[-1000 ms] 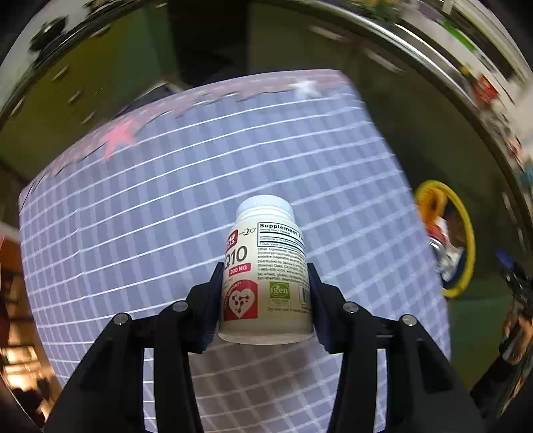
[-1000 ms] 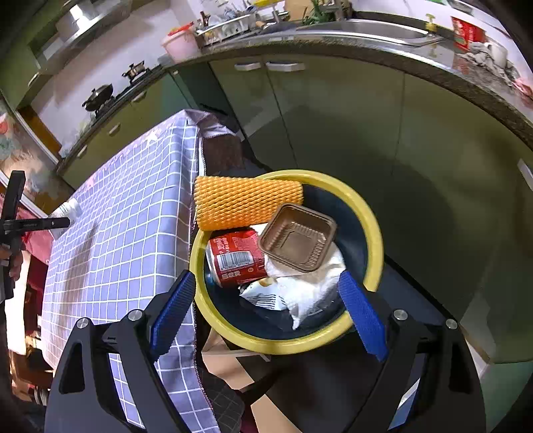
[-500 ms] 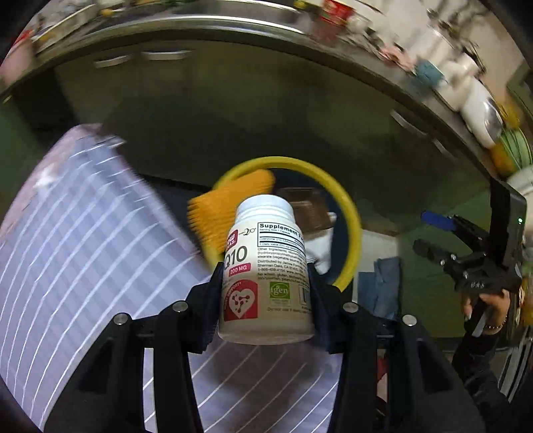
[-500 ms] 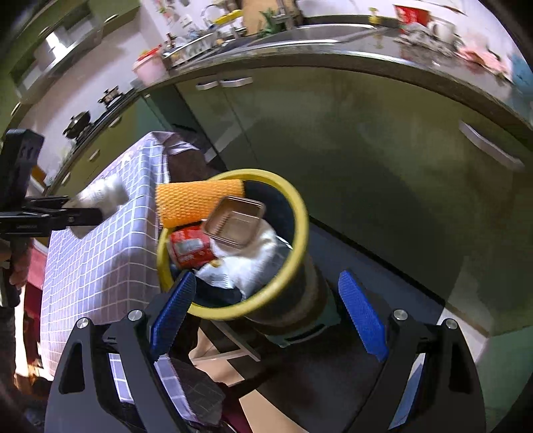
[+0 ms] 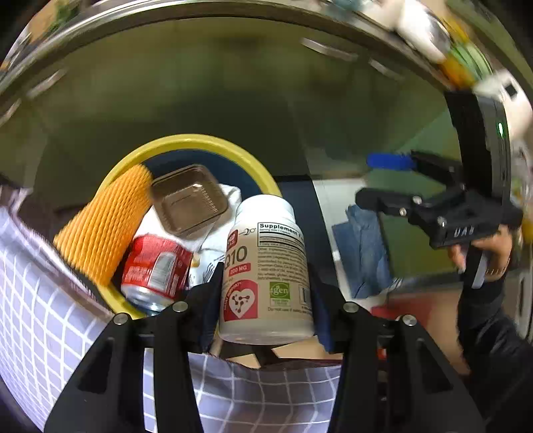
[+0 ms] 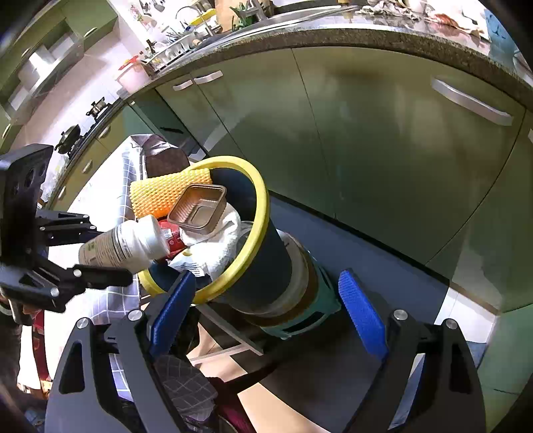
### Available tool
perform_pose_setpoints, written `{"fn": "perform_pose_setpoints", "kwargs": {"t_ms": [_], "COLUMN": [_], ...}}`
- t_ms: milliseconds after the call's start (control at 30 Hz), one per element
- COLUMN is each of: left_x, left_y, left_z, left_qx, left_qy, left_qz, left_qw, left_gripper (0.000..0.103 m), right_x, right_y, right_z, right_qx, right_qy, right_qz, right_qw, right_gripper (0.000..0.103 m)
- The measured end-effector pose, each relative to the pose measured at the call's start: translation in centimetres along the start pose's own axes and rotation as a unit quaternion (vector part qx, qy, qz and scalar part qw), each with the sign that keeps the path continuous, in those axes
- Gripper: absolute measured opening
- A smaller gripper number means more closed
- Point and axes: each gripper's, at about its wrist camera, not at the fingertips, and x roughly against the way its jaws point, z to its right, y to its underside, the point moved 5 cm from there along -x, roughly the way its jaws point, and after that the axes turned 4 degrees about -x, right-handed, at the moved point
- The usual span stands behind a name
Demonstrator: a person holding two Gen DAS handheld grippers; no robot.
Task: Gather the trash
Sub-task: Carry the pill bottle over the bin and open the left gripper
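Countertop clutter (image 5: 433, 40) smeared beyond identification; supplement bottle (image 5: 266, 269) base hidden behind jaws (small label print unreadable); bin (image 6: 263, 213) bottom buried under trash.

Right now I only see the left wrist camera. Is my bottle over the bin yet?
Observer: In the right wrist view the bottle has its cap at the bin's yellow rim, body still outside.
Operator: Is the bin short?
Observer: No, that view shows a tall dark tube with a teal base, tilted in the picture.
Operator: Is the other gripper holding anything?
Observer: The right gripper is open and empty, its blue pads either side of the bin.
Operator: What's above the cupboards?
Observer: A counter with a sink and dish rack.
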Motion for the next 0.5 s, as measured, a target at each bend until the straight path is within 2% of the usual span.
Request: {"fn": "perform_pose_setpoints", "kwargs": {"t_ms": [167,367,400,467,500], "left_x": [-2.2,-5.1,-5.2,-4.6,-3.7], "left_y": [-0.6,-0.9,-0.7,-0.7,-0.6], "left_z": [0.2,-1.4,-1.7,-2.1,-2.4], "left_qx": [-0.068,-0.09,-0.088,-0.081,-0.078], "left_qy": [-0.032,-0.052,-0.052,-0.051,-0.053], "left_qz": [-0.013,-0.048,-0.05,-0.042,-0.03], "left_qw": [0.9971,0.9935,0.9935,0.9945,0.9951], "left_gripper": [0.045,0.046,0.049,0.07,0.074], "right_x": [0.0,0.2,0.3,0.5,0.6], "right_y": [0.5,0.6,0.7,0.7,0.8], "right_z": [0.1,-0.1,-0.2,-0.5,-0.6], "right_qx": [-0.005,-0.007,-0.006,-0.005,-0.005], "right_qy": [-0.001,0.002,0.002,0.001,0.0], "right_qz": [0.0,0.0,0.001,0.003,0.004], "right_qw": [1.0,1.0,1.0,1.0,1.0], "right_gripper": [0.087,0.087,0.087,0.087,0.087]}}
